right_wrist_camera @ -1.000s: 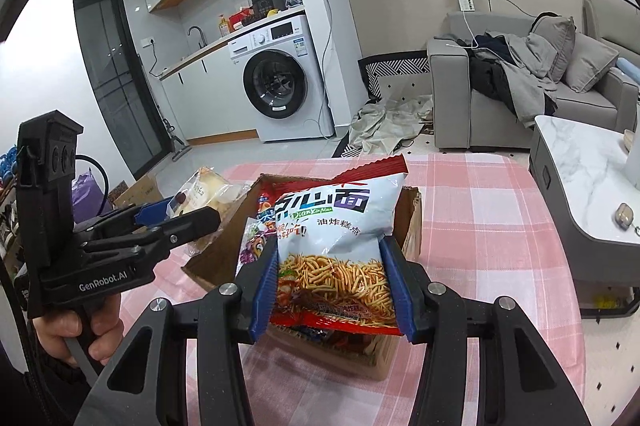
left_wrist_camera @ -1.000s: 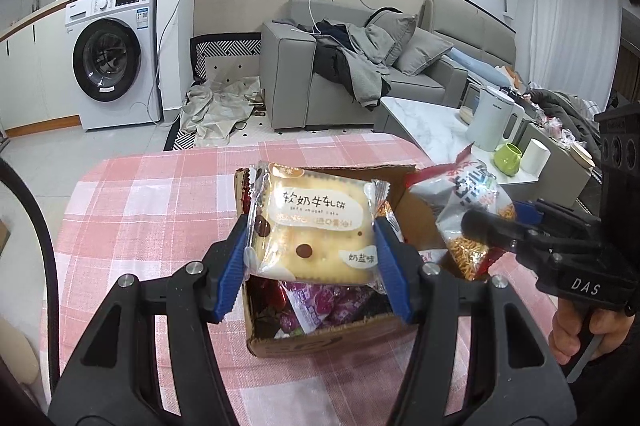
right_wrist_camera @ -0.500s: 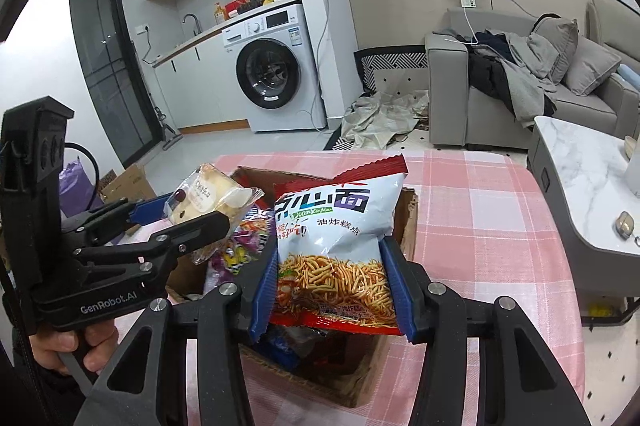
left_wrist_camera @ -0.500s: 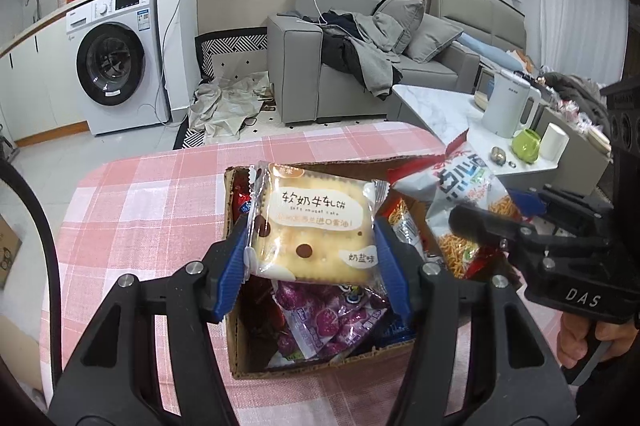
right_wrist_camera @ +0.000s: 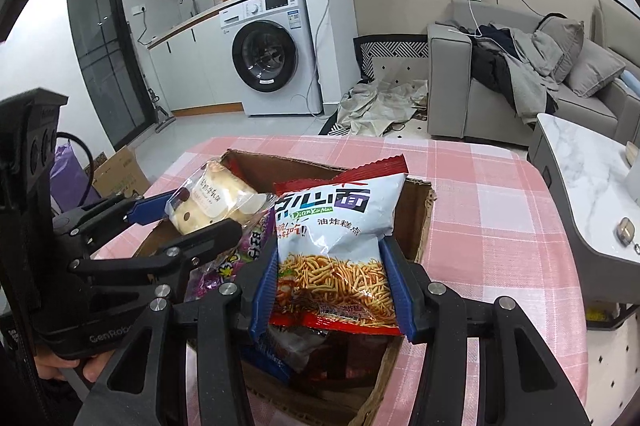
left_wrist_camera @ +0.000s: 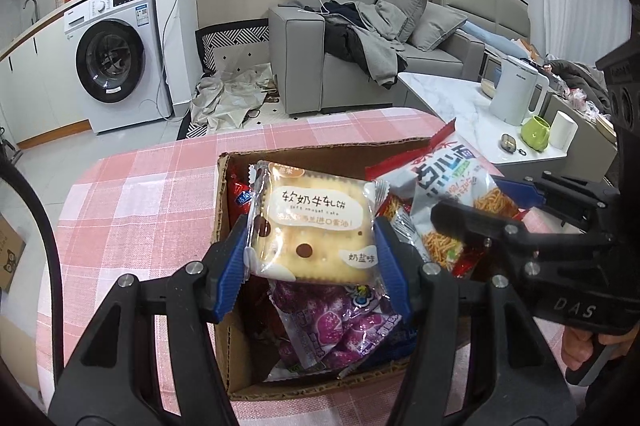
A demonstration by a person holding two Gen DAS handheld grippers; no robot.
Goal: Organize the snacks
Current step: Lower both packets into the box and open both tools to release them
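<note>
Covering the table is a pink and white checked cloth point(left_wrist_camera: 132, 193), and on it sits an open cardboard box point(left_wrist_camera: 222, 226) with its flaps up, partly filled with wrapped snacks. In the room beyond stand a grey sofa point(left_wrist_camera: 304, 65) heaped with clothes and a white washing machine point(right_wrist_camera: 272, 49) under a counter.

Over the right half of the box hangs a bag of fried noodle snacks point(right_wrist_camera: 336, 234), white and blue with a red top edge. The right gripper point(right_wrist_camera: 334, 290) is clamped on its lower part, one blue pad pressing each side, so the bag stands upright above the snacks already inside.

Over the left half, the left gripper point(left_wrist_camera: 312, 266) is closed on a clear-wrapped biscuit pack point(left_wrist_camera: 316, 226), its blue pads squeezing both side edges. The pack sits just beside the noodle bag, and both are held above the box's opening, not resting in it.

Below the biscuit pack, inside the box, lies a purple candy bag point(left_wrist_camera: 332, 330) with red wrappers around it. A hand point(right_wrist_camera: 68, 366) grips the left gripper's handle at the lower left of the right wrist view.
</note>
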